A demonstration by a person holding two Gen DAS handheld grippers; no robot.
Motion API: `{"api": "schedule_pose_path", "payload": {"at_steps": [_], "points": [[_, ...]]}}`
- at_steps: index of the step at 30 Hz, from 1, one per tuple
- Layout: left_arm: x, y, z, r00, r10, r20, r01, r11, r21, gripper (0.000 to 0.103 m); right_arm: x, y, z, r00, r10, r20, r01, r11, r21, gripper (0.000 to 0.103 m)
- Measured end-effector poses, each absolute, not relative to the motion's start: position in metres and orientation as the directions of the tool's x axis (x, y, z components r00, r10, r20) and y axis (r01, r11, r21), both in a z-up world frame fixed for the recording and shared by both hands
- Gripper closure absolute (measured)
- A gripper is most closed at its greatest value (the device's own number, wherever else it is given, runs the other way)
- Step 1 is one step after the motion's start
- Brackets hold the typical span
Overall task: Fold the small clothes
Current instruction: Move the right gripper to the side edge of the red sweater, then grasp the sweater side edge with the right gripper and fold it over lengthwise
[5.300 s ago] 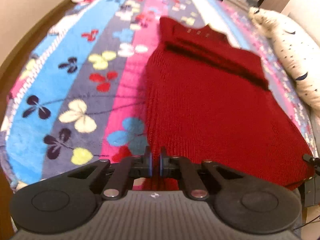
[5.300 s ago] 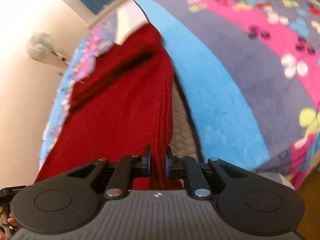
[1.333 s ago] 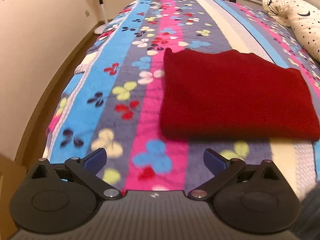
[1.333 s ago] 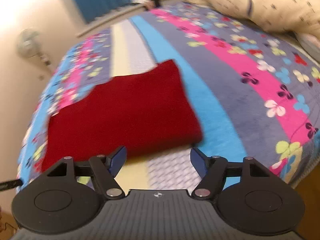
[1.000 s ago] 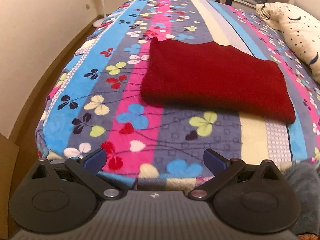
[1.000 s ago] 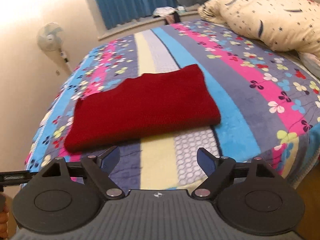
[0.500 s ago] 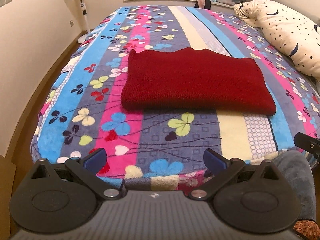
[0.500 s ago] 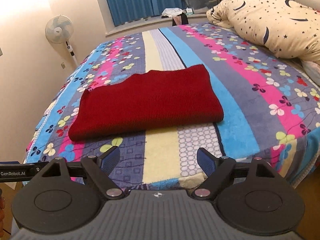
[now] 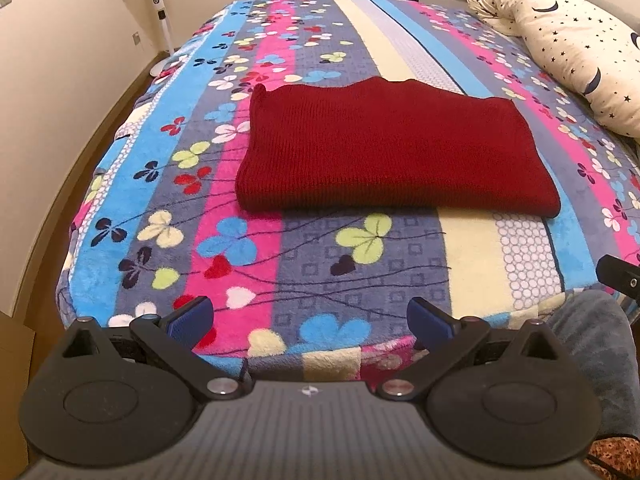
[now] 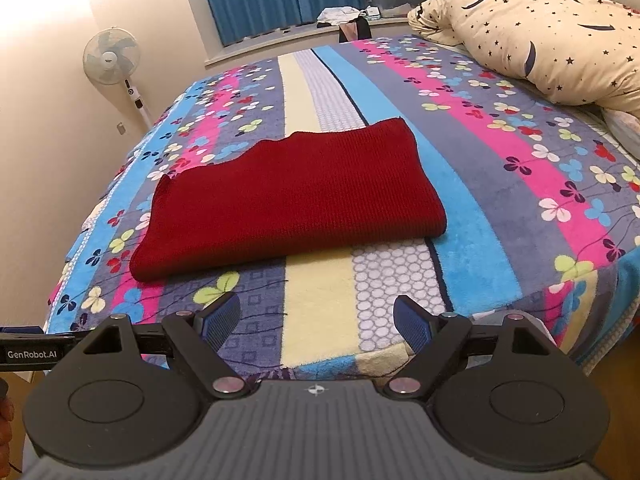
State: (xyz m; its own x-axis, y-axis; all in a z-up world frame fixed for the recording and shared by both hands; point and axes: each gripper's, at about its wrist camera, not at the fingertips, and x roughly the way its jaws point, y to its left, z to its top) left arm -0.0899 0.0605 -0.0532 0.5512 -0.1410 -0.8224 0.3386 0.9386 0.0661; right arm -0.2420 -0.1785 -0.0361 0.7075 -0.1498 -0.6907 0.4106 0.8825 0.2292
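Both grippers backed off; red sweater [image 9: 392, 148] folded on bed [image 9: 360, 256].

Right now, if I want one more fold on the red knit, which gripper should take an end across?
Probably the left gripper. Both are open, empty and back at the bed's near edge, but in its view the red knit's left end sits nearly straight ahead. The right gripper faces the knit's middle, so neither end lies in line.
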Motion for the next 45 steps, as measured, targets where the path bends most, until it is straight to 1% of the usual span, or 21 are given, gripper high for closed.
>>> {"api": "schedule_pose_path", "payload": {"at_steps": [9, 14, 21, 27, 30, 32, 34, 36, 37, 38, 40, 41, 42, 43, 44, 45], "points": [[-0.045, 0.043, -0.048, 0.556, -0.147, -0.818, 0.321, 0.946, 0.049, 0.000, -0.225, -0.198, -0.050, 0.698, -0.157, -0.698, 0.457, 0.849, 0.266, 0.018], [0.003, 0.015, -0.045, 0.592, -0.138, -0.794, 0.300, 0.952, 0.058, 0.000, -0.206, -0.241, -0.073, 0.721, -0.132, -0.681, 0.531, 0.736, 0.419, 0.019], [0.075, -0.018, -0.090, 0.525, -0.114, -0.844, 0.249, 0.968, 0.023, 0.000, -0.162, -0.307, -0.121, 0.718, -0.123, -0.685, 0.625, 0.547, 0.557, 0.019], [0.110, -0.038, -0.133, 0.501, -0.045, -0.864, 0.183, 0.982, 0.055, 0.000, -0.120, -0.365, -0.174, 0.690, -0.156, -0.707, 0.700, 0.393, 0.596, 0.020], [0.119, -0.049, -0.151, 0.500, -0.003, -0.866, 0.179, 0.979, 0.100, 0.000, -0.110, -0.386, -0.207, 0.675, -0.143, -0.723, 0.731, 0.256, 0.632, 0.020], [0.125, -0.056, -0.167, 0.487, 0.027, -0.873, 0.187, 0.973, 0.134, 0.000, -0.106, -0.394, -0.225, 0.687, -0.134, -0.714, 0.725, 0.192, 0.662, 0.018], [0.129, -0.061, -0.183, 0.474, 0.053, -0.879, 0.199, 0.966, 0.165, 0.000, -0.101, -0.397, -0.233, 0.716, -0.136, -0.684, 0.697, 0.187, 0.692, 0.002], [0.130, -0.064, -0.190, 0.485, 0.060, -0.872, 0.209, 0.961, 0.182, 0.000, -0.094, -0.396, -0.235, 0.729, -0.141, -0.670, 0.684, 0.197, 0.703, 0.000], [0.130, -0.065, -0.191, 0.494, 0.058, -0.867, 0.213, 0.959, 0.186, 0.000, -0.091, -0.396, -0.235, 0.727, -0.148, -0.670, 0.685, 0.209, 0.698, 0.001], [0.130, -0.065, -0.191, 0.496, 0.057, -0.867, 0.216, 0.958, 0.187, 0.000, -0.087, -0.395, -0.233, 0.730, -0.147, -0.667, 0.681, 0.233, 0.694, 0.005], [0.132, -0.064, -0.191, 0.489, 0.049, -0.871, 0.216, 0.960, 0.176, 0.000, -0.085, -0.399, -0.229, 0.738, -0.148, -0.658, 0.672, 0.250, 0.697, 0.037], [0.133, -0.062, -0.192, 0.484, 0.043, -0.874, 0.215, 0.962, 0.166, 0.000, -0.087, -0.404, -0.229, 0.754, -0.132, -0.644, 0.655, 0.228, 0.720, 0.042], [0.134, -0.062, -0.192, 0.482, 0.040, -0.875, 0.216, 0.963, 0.163, 0.000, -0.090, -0.409, -0.231, 0.775, -0.110, -0.623, 0.631, 0.193, 0.751, 0.046], [0.134, -0.062, -0.192, 0.482, 0.039, -0.875, 0.216, 0.963, 0.161, 0.000, -0.094, -0.415, -0.234, 0.791, -0.094, -0.604, 0.611, 0.159, 0.775, 0.046], [0.134, -0.062, -0.192, 0.483, 0.040, -0.875, 0.215, 0.963, 0.162, 0.000, -0.096, -0.419, -0.238, 0.797, -0.082, -0.598, 0.603, 0.138, 0.786, 0.045], [0.134, -0.063, -0.192, 0.485, 0.042, -0.874, 0.214, 0.963, 0.165, 0.000, -0.097, -0.422, -0.243, 0.799, -0.070, -0.597, 0.601, 0.124, 0.790, 0.042]]}}
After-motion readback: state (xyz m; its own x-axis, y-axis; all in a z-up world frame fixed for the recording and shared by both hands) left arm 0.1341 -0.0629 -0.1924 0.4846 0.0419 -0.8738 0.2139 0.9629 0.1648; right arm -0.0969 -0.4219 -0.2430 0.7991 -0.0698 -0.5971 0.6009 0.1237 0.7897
